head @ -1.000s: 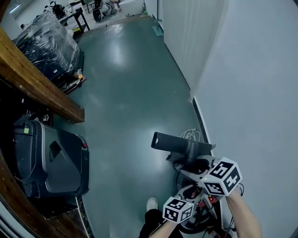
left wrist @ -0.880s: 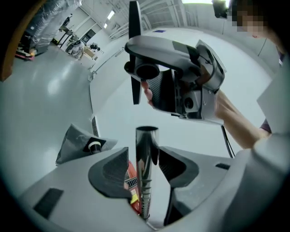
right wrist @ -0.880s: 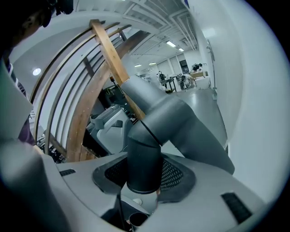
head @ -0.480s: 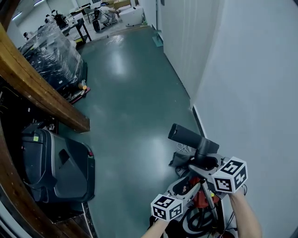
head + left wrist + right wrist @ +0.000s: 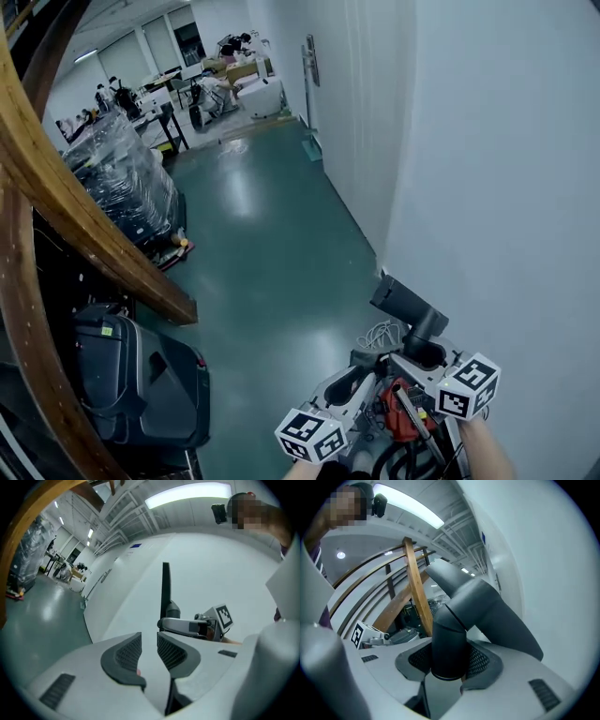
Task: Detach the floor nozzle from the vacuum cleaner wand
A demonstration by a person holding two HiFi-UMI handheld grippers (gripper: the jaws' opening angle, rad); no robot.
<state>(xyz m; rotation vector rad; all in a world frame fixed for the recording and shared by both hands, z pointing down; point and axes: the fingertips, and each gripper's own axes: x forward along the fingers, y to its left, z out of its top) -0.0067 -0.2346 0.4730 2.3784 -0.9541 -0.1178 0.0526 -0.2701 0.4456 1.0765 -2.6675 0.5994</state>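
The dark grey floor nozzle is lifted off the floor, and my right gripper is shut on its round neck. Its flat head slants up and to the right above the pads. In the left gripper view the nozzle shows edge-on above the right gripper. My left gripper hangs just left of the right one. Its jaws are closing to a narrow gap, with nothing between them. Red and black vacuum cleaner parts lie under both grippers; I cannot make out the wand.
A white wall runs close along the right. A curved wooden beam and a black case are on the left. A wrapped pallet stands further back on the green floor. White cable lies by the wall.
Both grippers have risen, and the nozzle has come up with the right one, its head tilting toward the wall. The left gripper's cube has drifted left. The head view now looks further down the room.
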